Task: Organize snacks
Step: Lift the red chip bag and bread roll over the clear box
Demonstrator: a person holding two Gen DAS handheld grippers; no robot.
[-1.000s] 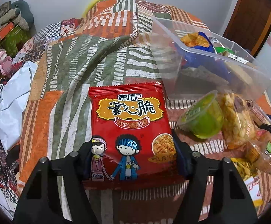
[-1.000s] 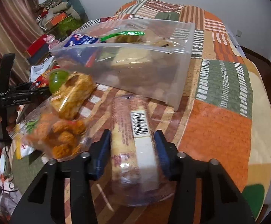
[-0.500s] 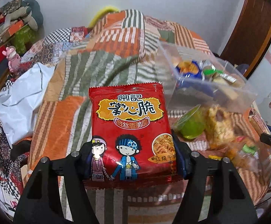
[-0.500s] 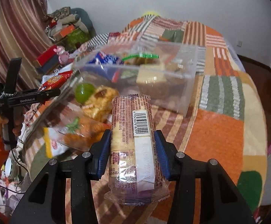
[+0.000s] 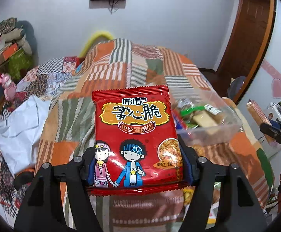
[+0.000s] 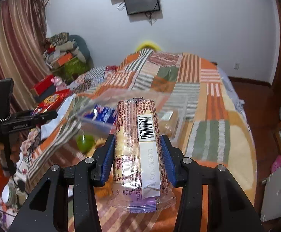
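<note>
My left gripper [image 5: 137, 162] is shut on a red noodle-snack packet [image 5: 134, 133] and holds it up above the bed. The packet also shows in the right wrist view [image 6: 52, 100]. My right gripper [image 6: 138, 156] is shut on a clear-wrapped roll of biscuits [image 6: 138, 147] with a barcode, held above the bed. A clear plastic bin [image 5: 208, 123] holding several snacks sits on the quilt, to the right of and below the red packet; in the right wrist view the bin [image 6: 101, 116] lies just beyond the biscuit roll. A green jelly cup [image 6: 85, 142] lies in front of the bin.
A patchwork quilt [image 5: 140, 67] covers the bed. More loose snack bags [image 5: 202, 150] lie on it near the bin. White plastic sheeting [image 5: 18, 129] lies at the left. Clutter and a pink toy [image 5: 8, 87] stand at the far left; a wooden door [image 5: 252, 38] at right.
Both grippers have risen well above the bed with their packets. The bin and the loose snacks now look smaller and lower in both views.
</note>
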